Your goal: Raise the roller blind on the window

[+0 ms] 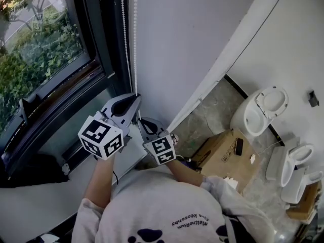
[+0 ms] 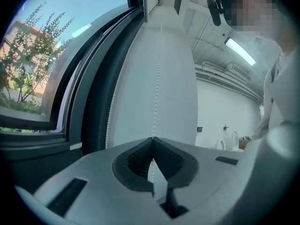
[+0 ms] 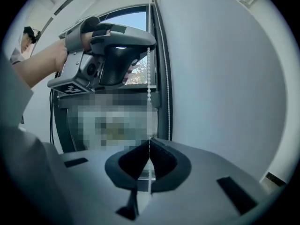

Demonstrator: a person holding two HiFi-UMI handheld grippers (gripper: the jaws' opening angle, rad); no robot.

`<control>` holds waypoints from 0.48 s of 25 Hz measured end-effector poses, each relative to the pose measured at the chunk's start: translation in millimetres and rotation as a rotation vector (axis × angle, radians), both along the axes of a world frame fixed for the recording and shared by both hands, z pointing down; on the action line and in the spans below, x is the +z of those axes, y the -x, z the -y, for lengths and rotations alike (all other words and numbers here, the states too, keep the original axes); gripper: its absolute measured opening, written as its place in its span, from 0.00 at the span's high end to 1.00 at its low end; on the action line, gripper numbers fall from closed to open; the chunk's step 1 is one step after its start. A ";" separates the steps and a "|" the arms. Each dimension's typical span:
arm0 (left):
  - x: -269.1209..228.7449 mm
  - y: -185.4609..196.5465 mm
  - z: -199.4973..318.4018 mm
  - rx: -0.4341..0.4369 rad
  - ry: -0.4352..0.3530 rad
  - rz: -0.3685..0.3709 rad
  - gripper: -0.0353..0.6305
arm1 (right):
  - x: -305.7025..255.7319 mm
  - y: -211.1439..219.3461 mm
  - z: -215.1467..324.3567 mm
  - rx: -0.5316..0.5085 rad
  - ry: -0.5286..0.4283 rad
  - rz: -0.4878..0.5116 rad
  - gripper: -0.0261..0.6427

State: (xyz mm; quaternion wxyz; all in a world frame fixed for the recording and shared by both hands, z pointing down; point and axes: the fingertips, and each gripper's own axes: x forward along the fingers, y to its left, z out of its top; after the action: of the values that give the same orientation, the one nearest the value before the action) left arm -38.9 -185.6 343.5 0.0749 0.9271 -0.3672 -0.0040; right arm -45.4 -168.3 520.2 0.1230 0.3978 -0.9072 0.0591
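Observation:
A white bead chain [image 1: 134, 39] hangs in two strands down the white wall beside the dark window frame [image 1: 104, 44]. My left gripper [image 1: 136, 98] is shut on one strand, which runs straight up from its closed jaws [image 2: 157, 78]; the other strand [image 2: 117, 88] hangs free to the left. My right gripper [image 1: 143, 121] sits just below the left one and is shut on the same strand [image 3: 149, 86], which runs taut up to the left gripper [image 3: 108, 50]. The second strand [image 3: 166, 74] hangs by the frame. The window glass [image 1: 35, 49] is uncovered; the blind fabric is not in view.
A window sill [image 1: 76, 151] lies under the grippers. On the floor to the right stand a cardboard box [image 1: 225, 156], a white toilet [image 1: 260, 108] and more white ceramic pieces [image 1: 296, 161]. A slanted white wall edge [image 1: 228, 54] runs down toward the box.

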 end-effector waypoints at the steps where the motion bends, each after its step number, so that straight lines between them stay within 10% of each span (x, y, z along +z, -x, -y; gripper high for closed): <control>1: 7.0 0.1 0.0 -0.003 0.013 0.001 0.93 | 5.6 0.6 -1.0 -0.004 0.014 -0.008 0.95; 12: 79.1 -5.1 -3.2 -0.001 0.145 0.024 0.93 | 75.1 -5.4 -11.1 -0.016 0.181 -0.099 0.95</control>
State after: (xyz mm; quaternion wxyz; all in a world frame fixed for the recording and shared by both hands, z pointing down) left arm -33.7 -182.4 422.6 0.1373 0.9191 -0.3677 0.0338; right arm -40.0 -157.2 595.3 0.2035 0.3801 -0.8943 0.1200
